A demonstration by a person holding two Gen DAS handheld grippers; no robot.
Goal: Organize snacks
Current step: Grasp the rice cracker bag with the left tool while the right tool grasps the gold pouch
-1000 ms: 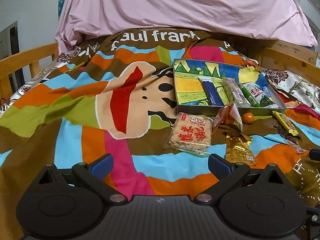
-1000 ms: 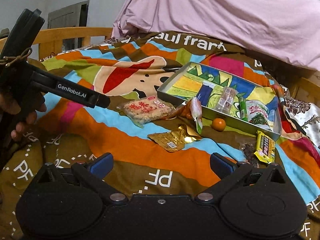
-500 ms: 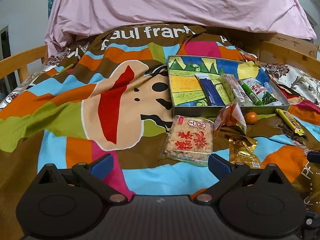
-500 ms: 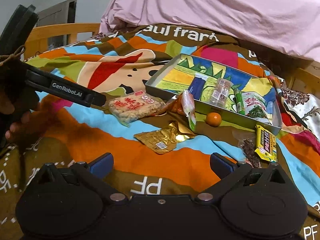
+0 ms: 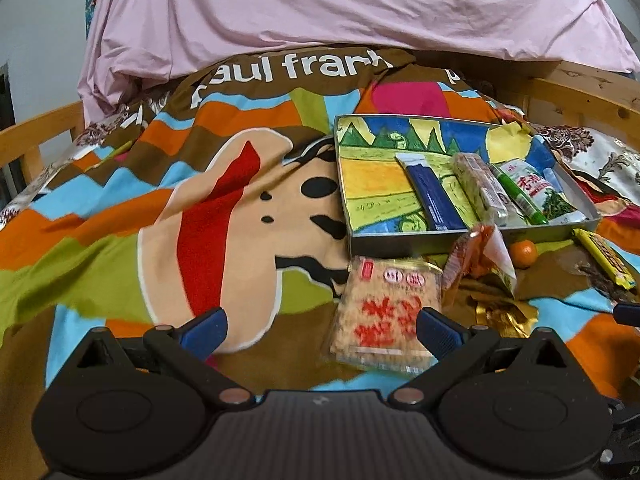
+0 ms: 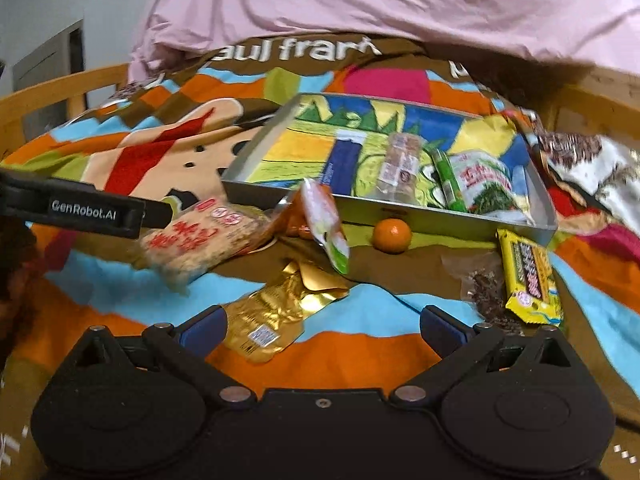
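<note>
Left wrist: spread fingers [image 5: 204, 326] over rice cracker [image 5: 384, 316].

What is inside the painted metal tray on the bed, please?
The tray holds a dark blue packet, a clear-wrapped snack bar, a green tube and a white and green pouch. Whatever lies beneath them is hidden.

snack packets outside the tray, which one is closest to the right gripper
The gold foil packet, lying just ahead of the right gripper; the rice cracker pack and yellow bar lie farther off.
</note>
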